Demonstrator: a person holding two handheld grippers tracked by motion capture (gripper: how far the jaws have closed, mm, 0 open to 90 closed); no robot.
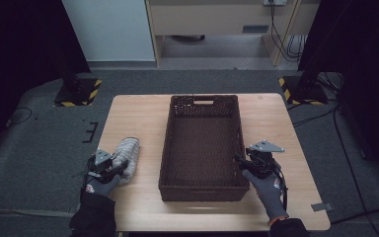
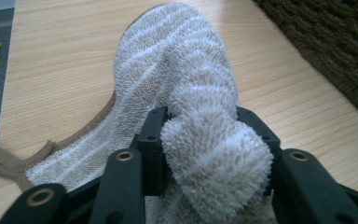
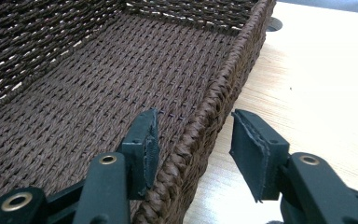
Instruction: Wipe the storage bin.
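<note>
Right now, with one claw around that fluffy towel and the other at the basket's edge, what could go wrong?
The left gripper has only a thick fold of the towel between its jaws, so the rest could sag or slip free when lifted. The towel's loose tape trails off the table edge and might snag. The right gripper straddles the basket rim; closing or pulling there could drag the basket sideways.

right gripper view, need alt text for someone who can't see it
The right gripper straddles the braided rim of a dark brown woven basket, one jaw inside, one outside, pads not pressing on it. The basket is empty; light wooden table lies to the right.
</note>
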